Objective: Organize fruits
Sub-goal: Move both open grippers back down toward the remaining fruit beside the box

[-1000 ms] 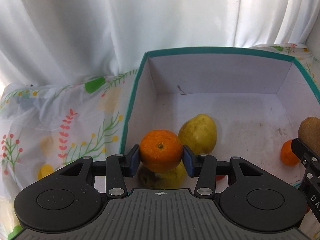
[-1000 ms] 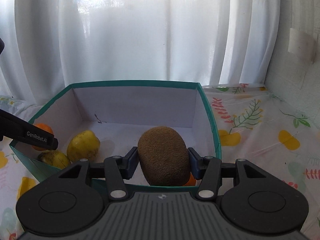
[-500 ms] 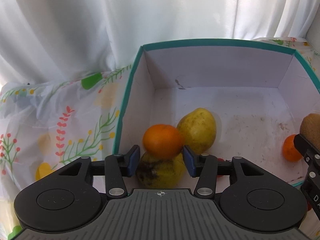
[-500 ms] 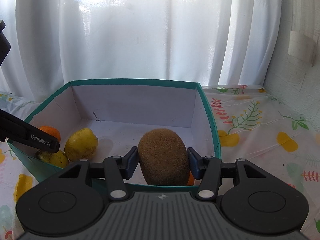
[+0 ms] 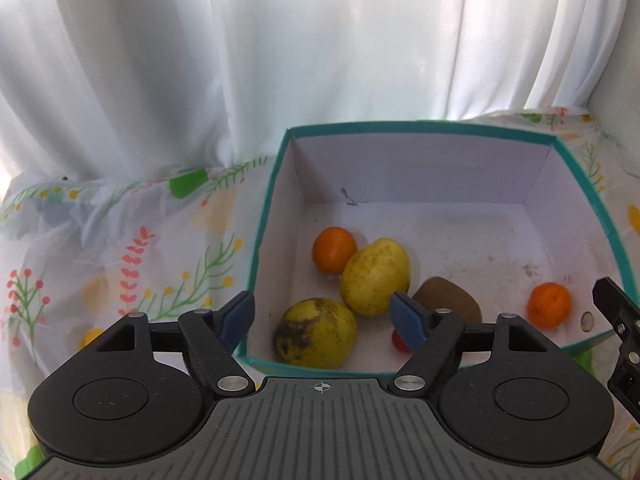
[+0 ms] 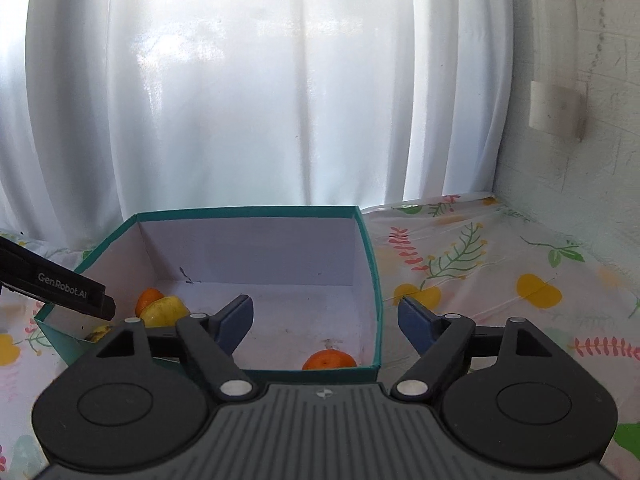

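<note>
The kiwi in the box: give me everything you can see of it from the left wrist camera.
The kiwi is a brown, fuzzy-looking oval lying on its side on the white floor of the teal-rimmed box, near the front wall. It sits just right of the larger yellow pear, apparently touching it. The left gripper's right blue fingertip hides its lower left part. No gripper holds it. The right wrist view does not show it.
</note>
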Demonstrator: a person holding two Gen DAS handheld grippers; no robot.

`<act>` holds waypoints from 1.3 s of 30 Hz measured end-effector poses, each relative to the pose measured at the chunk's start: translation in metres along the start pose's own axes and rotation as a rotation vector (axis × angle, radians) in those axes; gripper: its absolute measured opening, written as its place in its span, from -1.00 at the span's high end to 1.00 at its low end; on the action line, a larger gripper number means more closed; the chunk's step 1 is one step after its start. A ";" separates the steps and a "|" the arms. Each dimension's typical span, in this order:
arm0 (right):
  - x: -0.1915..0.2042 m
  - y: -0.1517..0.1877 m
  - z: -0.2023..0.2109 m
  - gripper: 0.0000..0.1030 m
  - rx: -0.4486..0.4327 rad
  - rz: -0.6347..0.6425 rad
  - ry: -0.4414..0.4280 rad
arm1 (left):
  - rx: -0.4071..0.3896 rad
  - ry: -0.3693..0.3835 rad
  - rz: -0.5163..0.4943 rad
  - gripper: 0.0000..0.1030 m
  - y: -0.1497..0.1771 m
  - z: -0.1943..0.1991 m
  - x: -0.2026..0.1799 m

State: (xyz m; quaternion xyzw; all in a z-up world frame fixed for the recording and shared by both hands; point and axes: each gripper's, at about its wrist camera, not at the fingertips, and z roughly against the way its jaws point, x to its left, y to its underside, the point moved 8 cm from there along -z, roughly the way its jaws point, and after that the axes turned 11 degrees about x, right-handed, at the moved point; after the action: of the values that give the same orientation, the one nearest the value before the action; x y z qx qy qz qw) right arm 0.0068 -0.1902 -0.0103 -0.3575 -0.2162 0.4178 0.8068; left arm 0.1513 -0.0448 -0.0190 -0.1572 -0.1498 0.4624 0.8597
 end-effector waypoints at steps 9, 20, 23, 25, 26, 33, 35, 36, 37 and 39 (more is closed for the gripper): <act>-0.021 0.047 0.028 -0.75 0.043 -0.035 0.067 | -0.084 0.035 0.004 -0.72 0.049 0.031 0.007; -0.023 0.102 0.035 -0.75 0.149 -0.047 0.080 | -0.033 0.098 -0.174 -0.71 0.110 0.016 -0.039; -0.026 0.106 0.036 -0.75 0.159 -0.050 0.088 | -0.032 0.109 -0.188 -0.71 0.115 0.016 -0.046; -0.027 0.110 0.036 -0.75 0.168 -0.054 0.088 | -0.030 0.111 -0.193 -0.71 0.116 0.014 -0.048; -0.029 0.111 0.036 -0.75 0.169 -0.055 0.091 | -0.027 0.112 -0.193 -0.71 0.117 0.013 -0.049; -0.035 0.115 0.029 -0.75 0.178 -0.057 0.108 | -0.011 0.118 -0.189 -0.70 0.122 0.006 -0.057; -0.038 0.114 0.026 -0.75 0.179 -0.057 0.117 | -0.010 0.123 -0.201 -0.70 0.123 0.004 -0.062; -0.040 0.114 0.024 -0.75 0.179 -0.059 0.121 | -0.010 0.120 -0.207 -0.70 0.123 0.003 -0.064; -0.042 0.114 0.022 -0.75 0.180 -0.060 0.123 | -0.012 0.116 -0.212 -0.70 0.123 0.002 -0.066; -0.047 0.114 0.019 -0.74 0.183 -0.060 0.135 | -0.014 0.112 -0.221 -0.70 0.123 0.000 -0.070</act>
State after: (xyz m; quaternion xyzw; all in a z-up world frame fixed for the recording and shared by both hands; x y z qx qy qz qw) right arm -0.0906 -0.1765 -0.0868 -0.3030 -0.1331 0.3863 0.8609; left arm 0.0218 -0.0392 -0.0769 -0.1716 -0.1211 0.3543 0.9112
